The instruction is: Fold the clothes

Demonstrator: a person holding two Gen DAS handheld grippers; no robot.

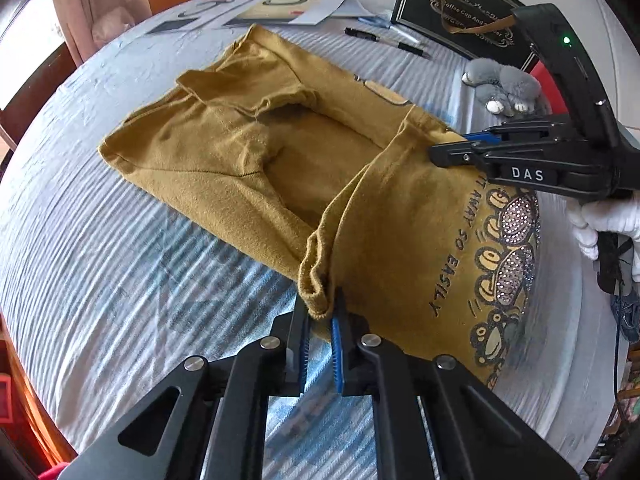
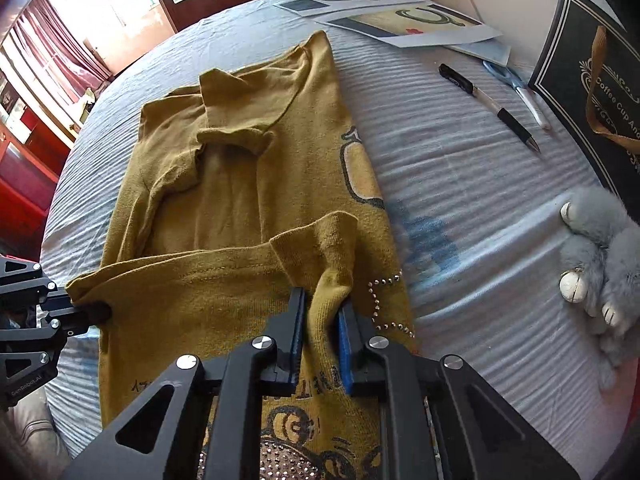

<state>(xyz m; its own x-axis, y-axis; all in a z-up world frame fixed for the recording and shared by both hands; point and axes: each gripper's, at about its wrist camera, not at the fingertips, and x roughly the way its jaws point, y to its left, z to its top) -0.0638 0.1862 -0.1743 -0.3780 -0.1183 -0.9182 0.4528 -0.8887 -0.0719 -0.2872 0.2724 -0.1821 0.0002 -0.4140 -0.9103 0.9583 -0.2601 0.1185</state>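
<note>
Mustard sweater point(image 2: 240, 184) spread mid-bed point(image 2: 460, 200) | hem corners clamped by left gripper point(image 1: 320, 322), right gripper point(image 2: 322, 316) | bare sheet left.

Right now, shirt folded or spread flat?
Partly folded. The shirt has sleeves tucked inward, and both grippers lift one edge over the body.

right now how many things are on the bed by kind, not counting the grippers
mustard sweater: 1
pens: 2, one black pen and one white pen
scissors with blue handles: 1
printed sheets: 2 at least, overlapping
black gift bag: 1
grey plush toy: 1
total: 8
</note>
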